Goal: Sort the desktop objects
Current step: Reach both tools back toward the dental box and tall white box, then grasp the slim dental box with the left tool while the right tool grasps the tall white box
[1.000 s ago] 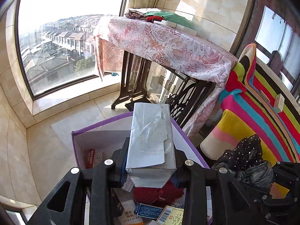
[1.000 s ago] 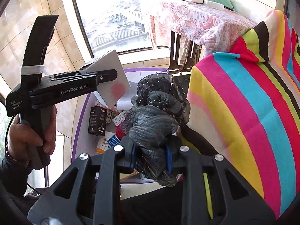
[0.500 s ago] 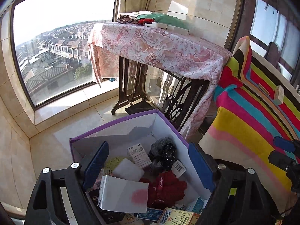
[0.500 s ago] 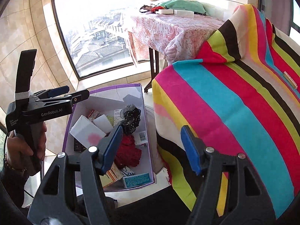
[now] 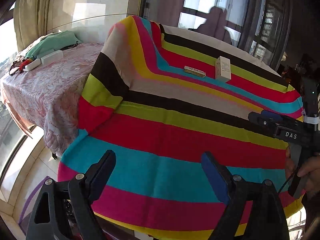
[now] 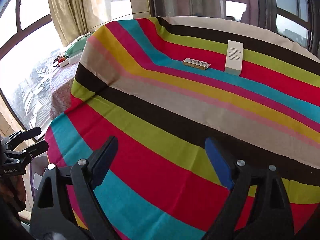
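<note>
A tall white box [image 5: 223,68] [image 6: 234,58] stands upright on the striped tablecloth [image 5: 180,132] [image 6: 180,108] at the far side. A flat gold-coloured box [image 5: 194,71] [image 6: 195,63] lies just left of it. My left gripper [image 5: 159,172] is open and empty over the near edge of the table. My right gripper [image 6: 161,158] is open and empty above the near stripes. The right gripper also shows at the right edge of the left wrist view [image 5: 280,123]. The left gripper also shows at the left edge of the right wrist view [image 6: 22,150].
The purple-rimmed sorting box [image 5: 30,198] sits on the floor below the table's left edge, mostly hidden. A side table with a pink lace cloth [image 5: 44,88] holding folded cloth and white boxes stands to the left by the window [image 6: 30,64].
Both grippers let go of their objects into the purple box, the left a silver-wrapped packet, the right a dark cloth bundle. Both then swung up and right to face the striped table.
</note>
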Demonstrator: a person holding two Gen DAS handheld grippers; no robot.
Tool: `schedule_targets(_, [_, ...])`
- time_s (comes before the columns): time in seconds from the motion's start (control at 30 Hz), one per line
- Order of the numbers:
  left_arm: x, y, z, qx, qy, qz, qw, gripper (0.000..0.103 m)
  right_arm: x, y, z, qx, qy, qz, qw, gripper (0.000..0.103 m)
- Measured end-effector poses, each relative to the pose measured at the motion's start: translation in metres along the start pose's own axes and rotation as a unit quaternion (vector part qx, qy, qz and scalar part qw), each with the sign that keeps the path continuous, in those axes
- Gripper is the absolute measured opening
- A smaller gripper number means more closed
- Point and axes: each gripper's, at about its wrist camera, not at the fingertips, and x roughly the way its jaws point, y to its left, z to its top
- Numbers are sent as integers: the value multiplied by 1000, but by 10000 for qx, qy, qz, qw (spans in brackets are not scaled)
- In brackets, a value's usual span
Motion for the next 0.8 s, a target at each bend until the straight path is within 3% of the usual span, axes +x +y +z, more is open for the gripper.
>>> schedule_targets(0.1, [55, -27, 47, -235, 321, -287, 9988, 88, 36, -39, 31, 81, 127, -428, 9990, 89])
schedule_targets(0.3, [152, -59, 117, -1312, 593, -355, 9889, 88, 95, -98, 95, 365, 76, -832, 9958, 89])
schedule_targets(0.43, [192, -74, 148, -1697, 579, -111, 9837, 88, 130, -123, 135, 577, 11, -964, 9937, 89])
schedule_targets(0.53, [215, -80, 167, -2057, 547, 111, 9770, 88, 158, -134, 154, 544, 213, -1326, 9894, 90])
schedule_targets(0.63, [237, -86, 185, -2384, 530, 390, 9689, 88, 176, -140, 162, 263, 410, -1411, 9888, 89])
schedule_targets(0.67, [246, -89, 189, -2495, 567, 465, 9656, 88, 175, -142, 161, 163, 370, -1463, 9884, 87])
schedule_targets(0.7, [250, -93, 193, -2544, 535, 642, 9635, 89, 171, -146, 159, 132, 316, -1376, 9899, 65])
schedule_targets(0.73, [254, -98, 198, -2602, 475, 758, 9614, 89, 165, -153, 157, 211, 300, -1264, 9913, 55])
schedule_targets(0.8, [262, -104, 206, -2802, 404, 731, 9563, 89, 147, -167, 149, 290, 129, -1211, 9921, 54])
